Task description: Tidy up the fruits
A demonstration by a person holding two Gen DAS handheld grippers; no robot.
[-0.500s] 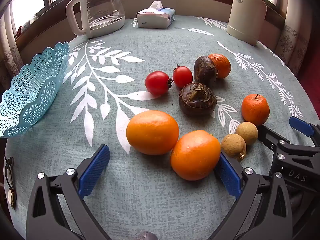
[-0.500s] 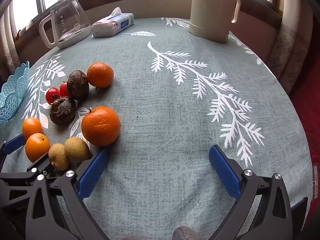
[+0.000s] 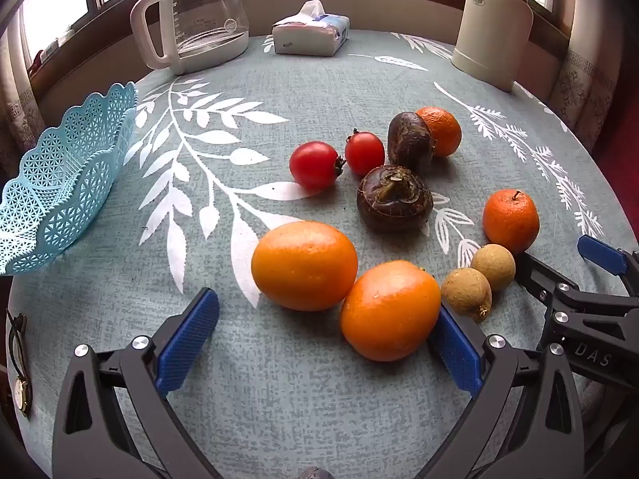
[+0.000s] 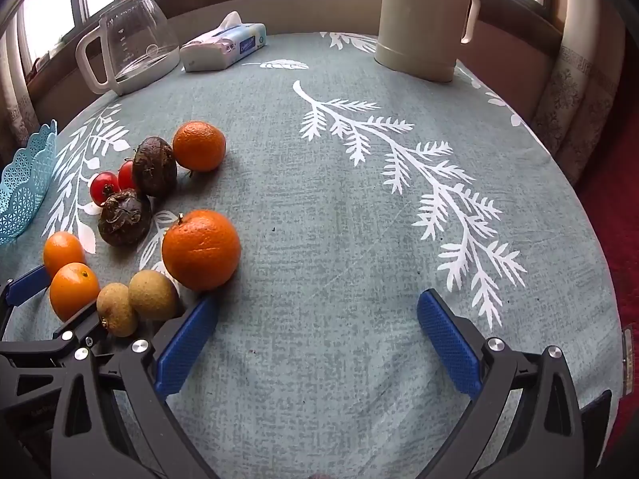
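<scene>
Nothing has shifted much since half a second ago: fruit and both grippers sit about where they were, with the near orange perhaps a touch closer to the left gripper's right pad.

Left gripper hovers low over the cloth, jaws wide apart and empty; its right pad touches or nearly touches the near orange, though the fisheye makes contact hard to judge. Right gripper is likewise spread wide, holding nothing, with bare cloth between its pads.

Count on the table: two oval oranges, the near one and the far orange touching it; two mandarins, one at the back of the cluster; two tomatoes; two dark brown fruits; two tan longans side by side, just beside the near orange. All ten lie loose in one cluster.

Basket stands at the left edge, well apart from the fruit, with open cloth between. Kettle, tissue pack and flask line the far edge. The table's right half is open cloth.
</scene>
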